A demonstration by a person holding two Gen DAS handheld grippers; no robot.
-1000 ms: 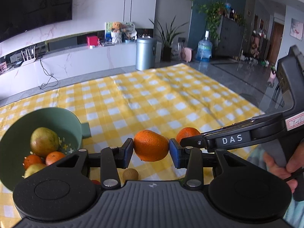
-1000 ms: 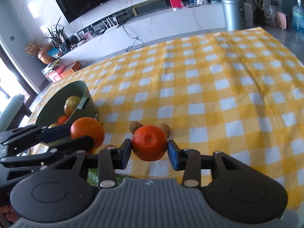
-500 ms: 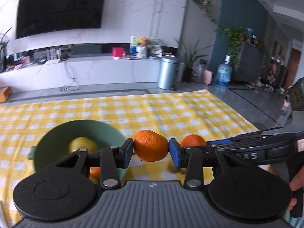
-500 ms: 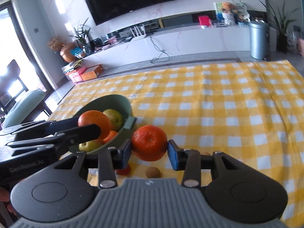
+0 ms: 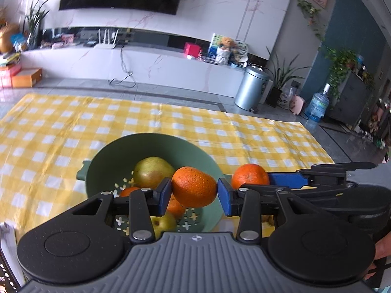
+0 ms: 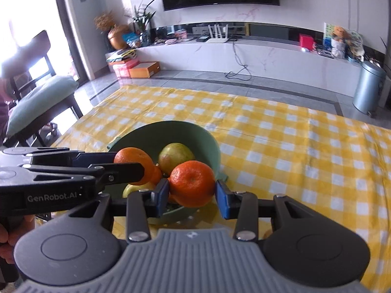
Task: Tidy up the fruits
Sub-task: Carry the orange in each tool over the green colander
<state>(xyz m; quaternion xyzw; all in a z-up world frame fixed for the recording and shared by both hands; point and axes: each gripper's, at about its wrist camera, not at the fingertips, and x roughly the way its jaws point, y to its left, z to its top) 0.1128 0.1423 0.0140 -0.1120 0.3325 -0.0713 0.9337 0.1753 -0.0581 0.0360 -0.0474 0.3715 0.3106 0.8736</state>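
My left gripper (image 5: 194, 193) clamps an orange (image 5: 194, 186) between its blue pads, holding it in the air just above the near rim of the green bowl (image 5: 117, 151). This orange is slightly oval, pebbled in skin, deep in colour and glossy along its top.

My right gripper (image 6: 191, 191) grips a second orange, a mandarin (image 6: 192, 183), rounder and flatter, with a small dimple facing the camera and a bright sheen. It hangs over the bowl's right edge as the right wrist view shows it. In the left wrist view the same mandarin sits just beside the first orange, the two fruits near each other but apart.

The bowl stands on the surface, which is covered by a yellow-and-white checked cloth (image 5: 61, 134). It has cross-shaped drain holes in its floor and a small handle on the side. Inside lie a large green-yellow fruit with a reddish blush (image 5: 152, 172), at least two smaller oranges, partly hidden behind my gripper, and a pale green fruit (image 5: 163, 223) at the near wall.

A small brown fruit (image 5: 267, 219) peeks out on the cloth right of the bowl, mostly hidden.
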